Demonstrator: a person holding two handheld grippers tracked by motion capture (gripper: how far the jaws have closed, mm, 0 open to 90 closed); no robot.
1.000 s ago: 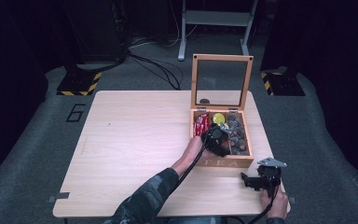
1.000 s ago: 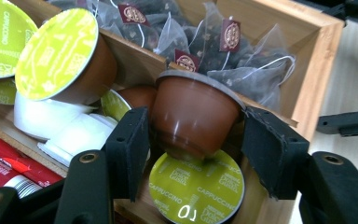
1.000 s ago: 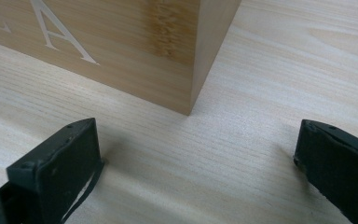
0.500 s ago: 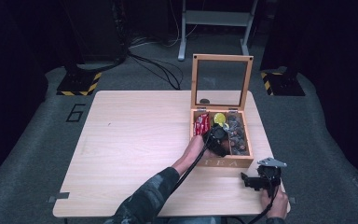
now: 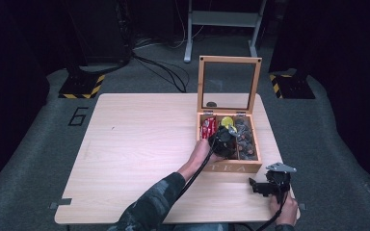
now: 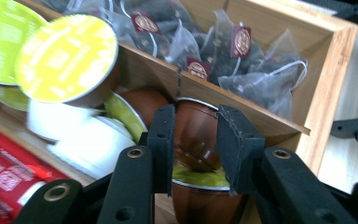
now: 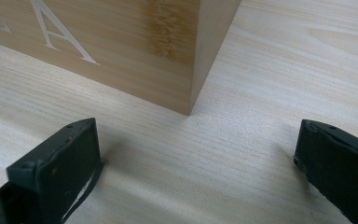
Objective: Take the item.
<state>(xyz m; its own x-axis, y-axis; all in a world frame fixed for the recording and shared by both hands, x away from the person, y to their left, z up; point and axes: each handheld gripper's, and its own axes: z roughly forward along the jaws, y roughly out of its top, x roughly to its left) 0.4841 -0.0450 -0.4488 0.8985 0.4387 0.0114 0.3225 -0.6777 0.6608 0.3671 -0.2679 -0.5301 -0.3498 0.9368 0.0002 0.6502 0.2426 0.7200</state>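
I am closing my left gripper around a brown coffee capsule inside the wooden box, with yellow-lidded capsules lying to its left and tea bags sitting beyond the divider.

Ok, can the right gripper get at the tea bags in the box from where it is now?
Probably yes. The right gripper sits open on the table by the tea box's front corner, the lid stands up, and the tea bags lie in the near right compartment. The left gripper works next door.
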